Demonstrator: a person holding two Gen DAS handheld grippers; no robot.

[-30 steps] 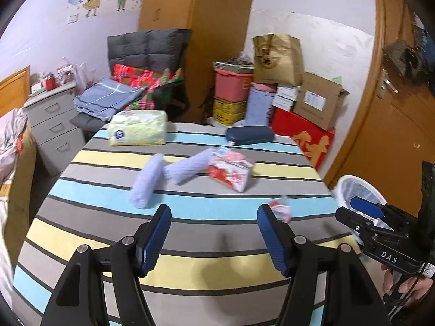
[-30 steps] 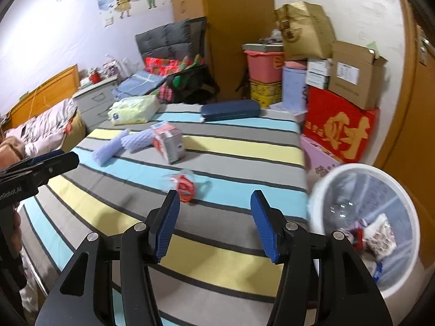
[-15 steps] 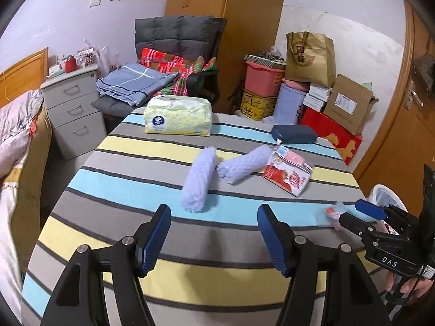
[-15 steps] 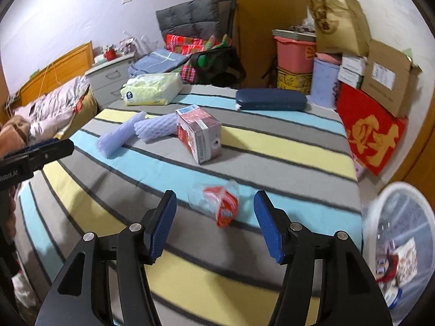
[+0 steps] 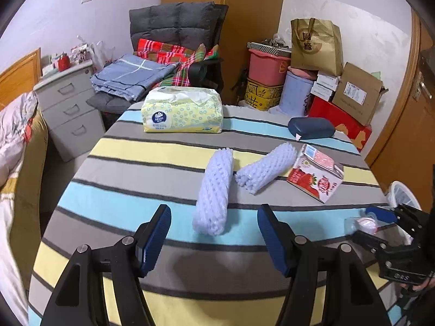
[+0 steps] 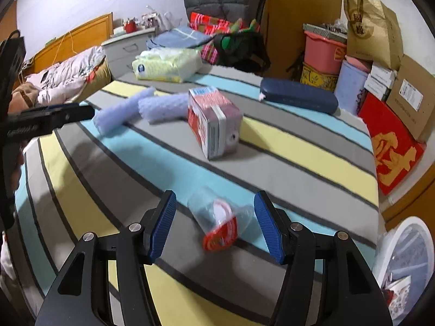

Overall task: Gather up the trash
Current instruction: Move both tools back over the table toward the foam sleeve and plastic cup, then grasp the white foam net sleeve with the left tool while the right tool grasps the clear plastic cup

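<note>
Trash is what remains on the striped table (image 6: 312,163). A clear plastic cup with a red lid (image 6: 220,225) lies on its side near the table's right edge, between the spread fingers of the right claw (image 6: 214,222), which grips nothing yet. The left claw (image 5: 213,240) hangs wide open and empty over the near edge, facing a foam sleeve (image 5: 214,190). Further in lie a second foam sleeve (image 5: 265,167) and a milk carton (image 6: 214,122). The bin (image 6: 405,266) beside the table's right edge already holds some wrappers, so I judge the job partly done.

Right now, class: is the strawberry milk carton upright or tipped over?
Tipped over: the strawberry milk carton lies on its side on the striped tablecloth.
</note>
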